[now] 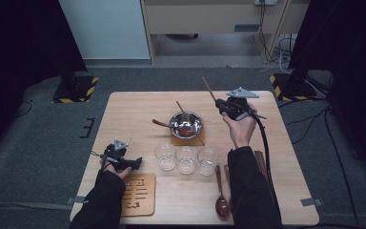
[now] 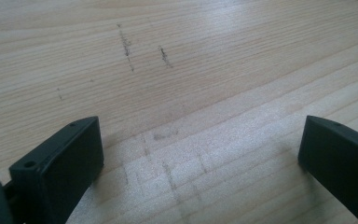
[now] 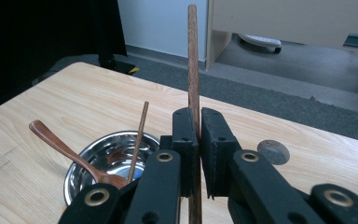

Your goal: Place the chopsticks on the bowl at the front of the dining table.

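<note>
1. The left tongs (image 1: 134,163) rest low on the pale wooden counter (image 1: 133,107) near its left edge, jaws spread wide with bare wood grain between them in the left gripper view; they hold nothing.
2. Just right of them stand three clear round drinking glasses (image 1: 186,159) in a row. These look fragile and slick, and are best kept clear of any swing.
3. Behind the glasses sits a shiny round steel bowl (image 1: 186,125) on a square cork mat (image 1: 188,139). A brown wooden spoon (image 3: 70,154) and a thin brown wooden chopstick (image 3: 139,140) already lean in it.
4. The task's thing is a second long slim dark-brown wooden chopstick (image 3: 193,60), held up in the air right of the bowl, pointing up and away.
5. The right tongs (image 3: 196,135) are pressed together, pinching this stick low on its length, so most of it stands above the jaws.
6. Judging by its look, the stick is light, stiff and smooth. Being round, it could roll or pivot between flat pads, so a firm squeeze across its width near the middle seems safest.
7. At the near right edge of the counter lie another dark wooden spoon (image 1: 220,200) and more sticks beside the sleeve.
</note>
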`<state>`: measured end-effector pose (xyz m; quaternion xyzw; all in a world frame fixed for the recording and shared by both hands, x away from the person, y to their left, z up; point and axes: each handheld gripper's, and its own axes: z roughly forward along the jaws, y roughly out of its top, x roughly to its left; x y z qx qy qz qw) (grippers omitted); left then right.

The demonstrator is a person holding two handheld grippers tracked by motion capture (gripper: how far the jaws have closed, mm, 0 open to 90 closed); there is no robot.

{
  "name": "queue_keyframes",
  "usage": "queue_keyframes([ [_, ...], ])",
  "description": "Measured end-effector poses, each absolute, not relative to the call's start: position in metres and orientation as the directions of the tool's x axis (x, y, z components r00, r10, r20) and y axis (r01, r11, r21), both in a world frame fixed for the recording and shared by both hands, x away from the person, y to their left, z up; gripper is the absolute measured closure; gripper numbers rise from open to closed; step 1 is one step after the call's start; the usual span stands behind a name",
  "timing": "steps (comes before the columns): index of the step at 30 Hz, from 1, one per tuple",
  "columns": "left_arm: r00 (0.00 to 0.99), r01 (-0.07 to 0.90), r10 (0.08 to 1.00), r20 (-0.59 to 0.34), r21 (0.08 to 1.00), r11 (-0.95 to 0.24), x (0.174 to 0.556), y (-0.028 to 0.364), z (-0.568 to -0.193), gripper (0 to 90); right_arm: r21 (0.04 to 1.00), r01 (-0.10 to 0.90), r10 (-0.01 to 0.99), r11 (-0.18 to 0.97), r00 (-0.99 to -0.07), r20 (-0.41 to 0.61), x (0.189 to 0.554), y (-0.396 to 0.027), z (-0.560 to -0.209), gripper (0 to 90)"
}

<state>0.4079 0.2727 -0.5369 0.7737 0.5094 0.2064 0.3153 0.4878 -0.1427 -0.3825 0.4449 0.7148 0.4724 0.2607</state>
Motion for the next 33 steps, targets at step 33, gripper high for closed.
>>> queue_keyframes([
  [33,0.396,0.658,0.918,-0.002,0.698,-0.282,0.408,0.273,-0.537,0.0,0.891,0.406,0.869,0.202,-0.494,0.028,0.509,-0.11,-0.394,84.8],
])
